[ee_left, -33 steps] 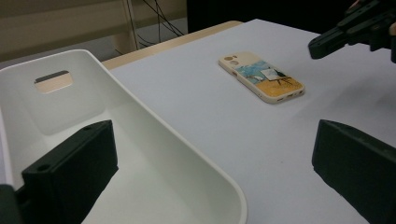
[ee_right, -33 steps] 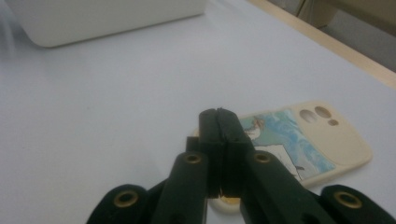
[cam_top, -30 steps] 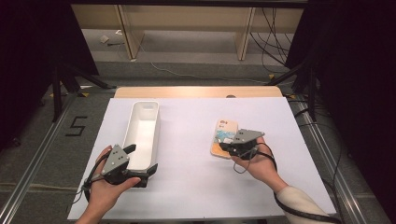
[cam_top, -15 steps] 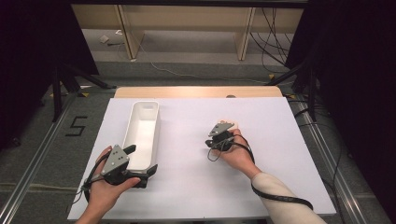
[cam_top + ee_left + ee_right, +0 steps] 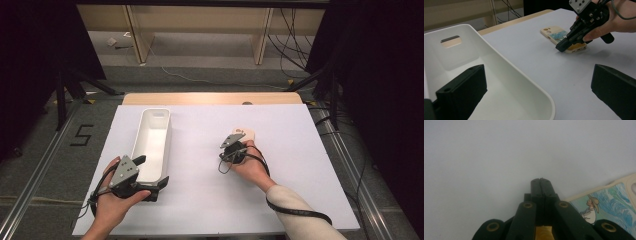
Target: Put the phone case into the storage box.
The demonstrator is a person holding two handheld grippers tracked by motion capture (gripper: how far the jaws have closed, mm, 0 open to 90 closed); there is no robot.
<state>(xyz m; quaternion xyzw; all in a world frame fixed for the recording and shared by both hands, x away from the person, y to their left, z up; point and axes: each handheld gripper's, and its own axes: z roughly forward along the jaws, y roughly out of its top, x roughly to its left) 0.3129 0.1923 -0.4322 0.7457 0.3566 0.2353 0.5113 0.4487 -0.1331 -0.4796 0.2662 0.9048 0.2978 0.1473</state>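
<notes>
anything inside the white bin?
The white bin looks empty: bare floor and walls, one handle slot in the far wall. The near end of its floor is hidden behind the left gripper, whose jaws straddle the rim.

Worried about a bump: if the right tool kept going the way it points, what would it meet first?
Probably the white table surface: the shut right tool angles down at it, just beside the phone case.

A lab-style recording station: a table [image 5: 300,200] covered in plain white sheet, black curtains [image 5: 380,75] at both sides, loose cables [image 5: 290,35] on the floor, metal rails [image 5: 355,170], and a taped "5" floor marker [image 5: 81,135].
</notes>
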